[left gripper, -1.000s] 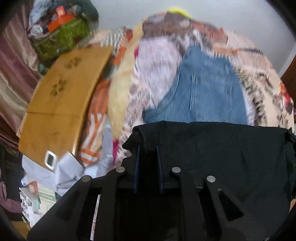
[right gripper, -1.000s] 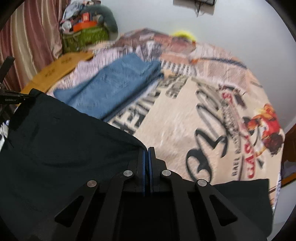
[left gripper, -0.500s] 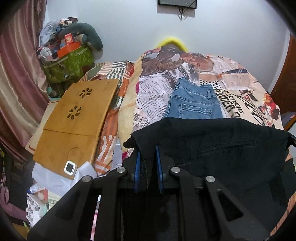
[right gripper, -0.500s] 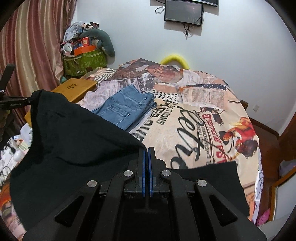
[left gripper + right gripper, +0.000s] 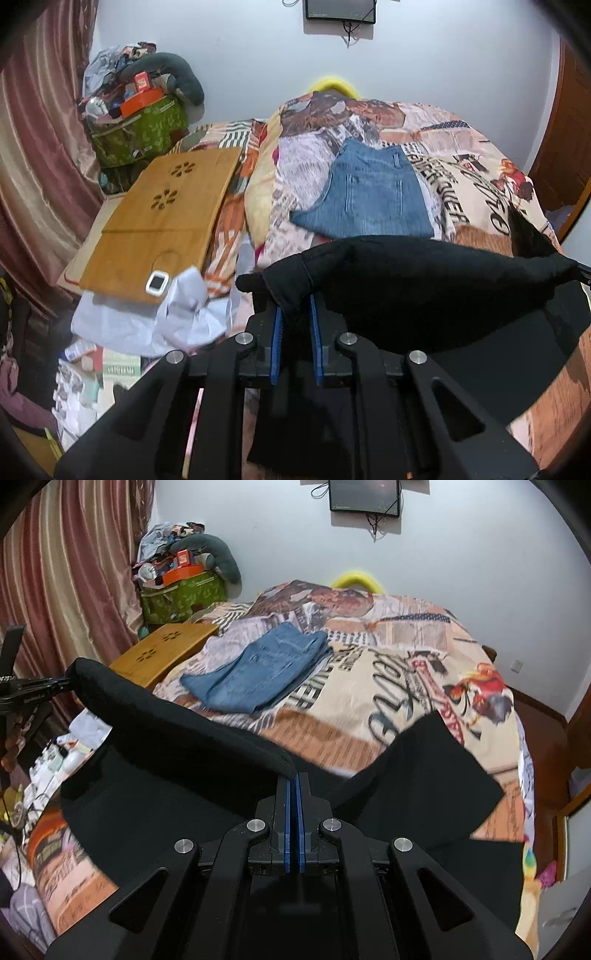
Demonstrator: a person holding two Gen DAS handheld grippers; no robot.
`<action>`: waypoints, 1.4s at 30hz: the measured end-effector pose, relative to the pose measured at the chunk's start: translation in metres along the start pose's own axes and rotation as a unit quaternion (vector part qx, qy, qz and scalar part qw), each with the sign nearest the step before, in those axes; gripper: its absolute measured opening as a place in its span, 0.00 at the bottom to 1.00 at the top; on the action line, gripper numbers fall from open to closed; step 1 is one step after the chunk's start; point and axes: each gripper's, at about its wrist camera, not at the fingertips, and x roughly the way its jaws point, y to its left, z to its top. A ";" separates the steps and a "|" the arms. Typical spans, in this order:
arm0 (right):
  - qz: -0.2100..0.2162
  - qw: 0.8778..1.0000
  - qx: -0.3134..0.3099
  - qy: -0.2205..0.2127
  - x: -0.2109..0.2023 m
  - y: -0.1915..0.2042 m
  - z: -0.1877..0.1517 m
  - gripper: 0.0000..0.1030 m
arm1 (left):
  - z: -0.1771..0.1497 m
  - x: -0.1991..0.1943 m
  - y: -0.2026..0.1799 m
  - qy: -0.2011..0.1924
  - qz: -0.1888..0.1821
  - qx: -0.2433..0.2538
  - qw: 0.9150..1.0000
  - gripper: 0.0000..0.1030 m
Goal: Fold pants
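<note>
Black pants hang stretched between my two grippers above the near end of the bed. My left gripper is shut on one bunched corner of the pants' top edge. In the right wrist view the same black pants run from the left gripper at the far left to my right gripper, which is shut on the other corner with its blue pads nearly touching. A loose part of the pants lies on the bedspread to the right.
Folded blue jeans lie on the printed bedspread farther up the bed. A wooden lap desk rests at the bed's left side, with a white device on it. A cluttered green bag, curtains and a wall screen stand behind.
Both grippers have pulled back and risen with the black pants. The jeans and the bed look farther away, and the pants' top edge now sags between the grippers.
</note>
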 end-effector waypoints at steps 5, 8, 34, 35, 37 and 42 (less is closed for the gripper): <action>0.008 1.000 -0.002 0.008 -0.006 0.015 -0.022 0.02 | -0.038 -0.005 0.004 0.013 0.004 -0.005 1.000 0.08; 0.020 1.000 0.011 0.020 -0.005 0.018 -0.034 0.02 | -0.061 -0.002 0.008 0.036 0.003 -0.017 0.999 0.03; -0.002 0.998 0.059 -0.010 -0.050 0.000 -0.034 0.40 | -0.031 -0.021 -0.019 0.021 -0.007 -0.001 1.000 0.73; -0.006 0.998 0.065 -0.014 -0.051 -0.005 -0.030 0.41 | -0.027 -0.020 -0.023 0.019 -0.007 0.002 1.000 0.80; -0.012 0.997 0.078 -0.021 -0.052 -0.016 -0.021 0.45 | -0.015 -0.019 -0.032 0.014 -0.007 0.008 1.000 0.88; -0.029 0.995 0.094 -0.024 -0.043 -0.042 -0.003 0.51 | 0.012 -0.002 -0.050 0.021 -0.017 0.012 1.000 0.93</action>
